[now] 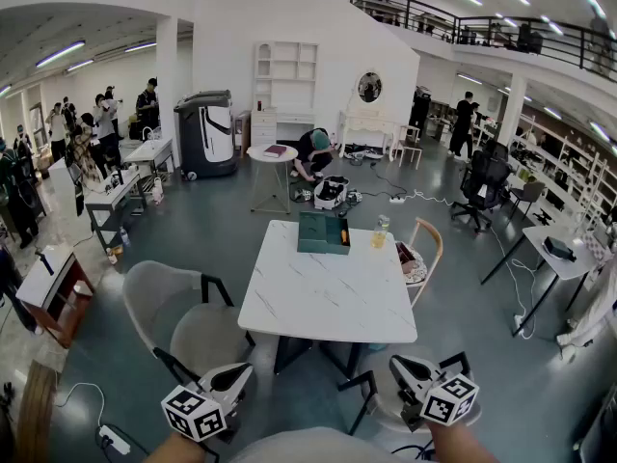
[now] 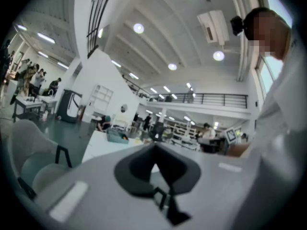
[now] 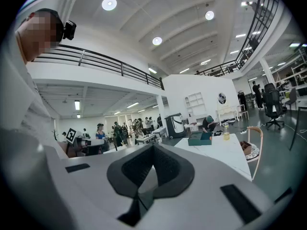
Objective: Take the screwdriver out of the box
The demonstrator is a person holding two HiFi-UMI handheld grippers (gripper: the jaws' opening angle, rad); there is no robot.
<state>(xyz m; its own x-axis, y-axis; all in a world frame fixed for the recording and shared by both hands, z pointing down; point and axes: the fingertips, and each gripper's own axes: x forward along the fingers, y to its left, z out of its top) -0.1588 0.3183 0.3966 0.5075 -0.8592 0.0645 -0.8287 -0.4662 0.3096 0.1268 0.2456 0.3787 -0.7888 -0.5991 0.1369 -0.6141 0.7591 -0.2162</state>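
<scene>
The left gripper and right gripper, jaws together and empty, are held well apart from the green box on the table; the unseen screwdriver, presumably stiff and light, is best taken by its handle.

We can read no words or numbers anywhere. We only see black-and-white square patterns on the cube behind the jaws of the left gripper and the right gripper.
</scene>
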